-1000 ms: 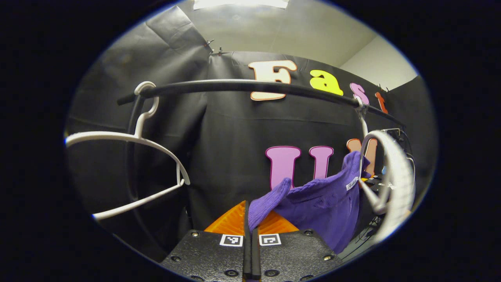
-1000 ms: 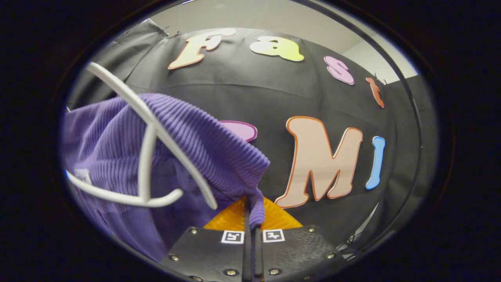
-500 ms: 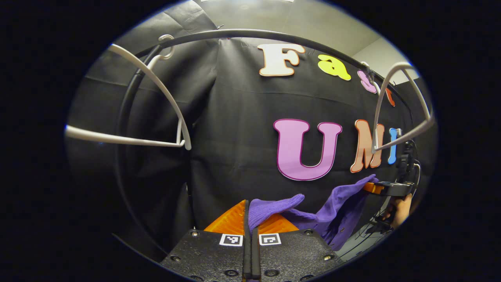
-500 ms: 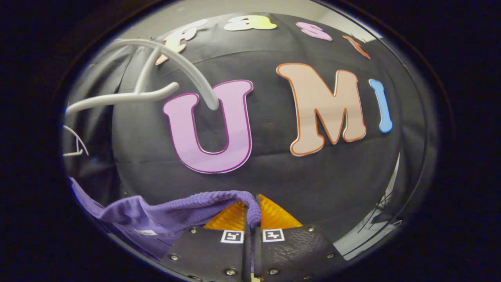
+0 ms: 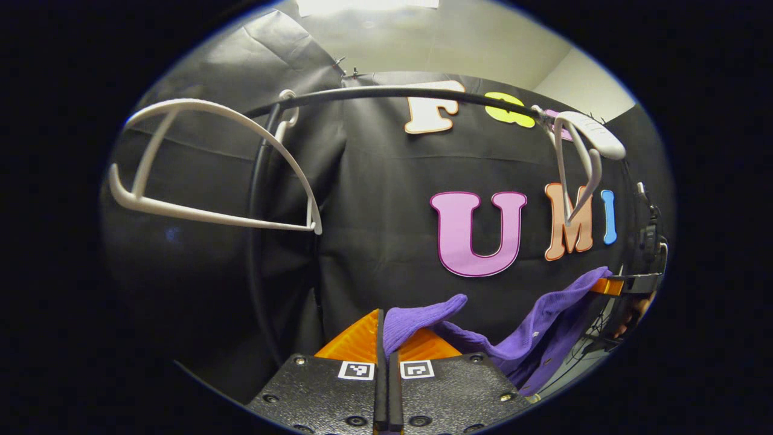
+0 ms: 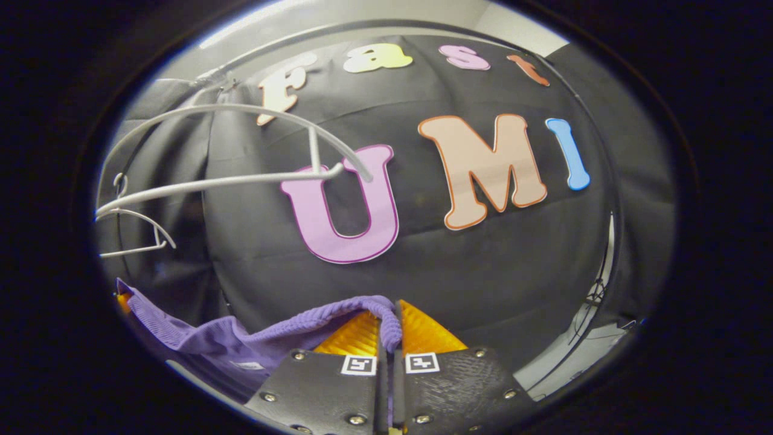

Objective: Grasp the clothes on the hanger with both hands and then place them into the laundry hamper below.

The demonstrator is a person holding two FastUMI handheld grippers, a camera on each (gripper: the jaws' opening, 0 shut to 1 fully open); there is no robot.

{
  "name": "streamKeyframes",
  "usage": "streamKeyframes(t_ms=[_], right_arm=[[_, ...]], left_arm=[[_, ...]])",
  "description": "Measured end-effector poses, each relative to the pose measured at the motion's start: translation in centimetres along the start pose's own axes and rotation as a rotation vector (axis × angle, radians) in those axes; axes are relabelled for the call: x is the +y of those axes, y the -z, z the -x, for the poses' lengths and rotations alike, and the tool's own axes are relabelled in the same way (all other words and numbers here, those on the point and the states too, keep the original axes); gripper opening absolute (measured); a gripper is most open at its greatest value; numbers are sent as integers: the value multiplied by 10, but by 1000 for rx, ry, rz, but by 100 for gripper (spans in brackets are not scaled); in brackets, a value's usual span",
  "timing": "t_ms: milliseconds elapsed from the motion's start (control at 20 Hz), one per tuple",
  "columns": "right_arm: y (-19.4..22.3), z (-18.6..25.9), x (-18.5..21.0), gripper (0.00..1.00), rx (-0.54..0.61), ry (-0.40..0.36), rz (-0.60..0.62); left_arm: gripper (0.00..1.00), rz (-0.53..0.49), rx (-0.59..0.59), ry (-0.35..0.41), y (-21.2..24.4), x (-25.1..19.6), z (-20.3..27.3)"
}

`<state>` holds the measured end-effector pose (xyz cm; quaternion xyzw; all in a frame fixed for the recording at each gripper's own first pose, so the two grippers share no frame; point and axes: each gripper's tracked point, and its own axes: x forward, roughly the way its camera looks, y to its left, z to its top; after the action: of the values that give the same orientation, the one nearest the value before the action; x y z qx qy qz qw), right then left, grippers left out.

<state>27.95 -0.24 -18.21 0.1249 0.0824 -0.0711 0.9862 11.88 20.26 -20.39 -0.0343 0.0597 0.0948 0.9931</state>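
Left gripper point(image 5: 384, 335) clamped tight on one end of the purple garment point(image 5: 513, 338), right gripper point(image 6: 386, 329) pinching the other end, garment slung between them – off the white hanger point(image 5: 580, 157), which hangs bare on the black rail point(image 5: 386, 92), second white hanger point(image 5: 211, 169) beside it – also bare.

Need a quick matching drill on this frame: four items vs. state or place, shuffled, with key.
Items:
1. garment
2. rail
3. left gripper
4. near hanger

States:
A. shut on one end of the purple knit
B. bare, hooked on the rail
C. slung between the two grippers, off the hangers
D. dark bar across the top, carrying two white hangers

Pairs: 1-C, 2-D, 3-A, 4-B
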Motion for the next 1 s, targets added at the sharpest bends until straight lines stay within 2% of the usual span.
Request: streamKeyframes(t_ms=[100,200,300,350,400,550,600,650,1000], right_arm=[[-8,24,5,8,-21,-9,13],[-14,51,0,3,-42,-5,32],[-22,75,4,4,-69,-18,41],[-26,88,5,8,-81,-17,42],[-29,103,6,3,-86,-13,39],[-36,133,11,3,-107,-28,16],[-36,144,13,8,-108,-43,7],[-36,152,13,4,-103,-47,-4],[-37,193,11,4,-111,-87,-32]], left_arm=[[1,4,0,-5,-4,1,20],[1,16,-6,6,-8,-5,33],[1,12,-21,31,-15,-17,45],[1,3,-27,44,-18,-24,53],[2,2,-34,57,-21,-31,61],[2,12,-46,99,-29,-50,78],[2,17,-47,109,-30,-56,85],[2,19,-47,122,-32,-63,89],[2,13,-62,212,-43,-117,106]])
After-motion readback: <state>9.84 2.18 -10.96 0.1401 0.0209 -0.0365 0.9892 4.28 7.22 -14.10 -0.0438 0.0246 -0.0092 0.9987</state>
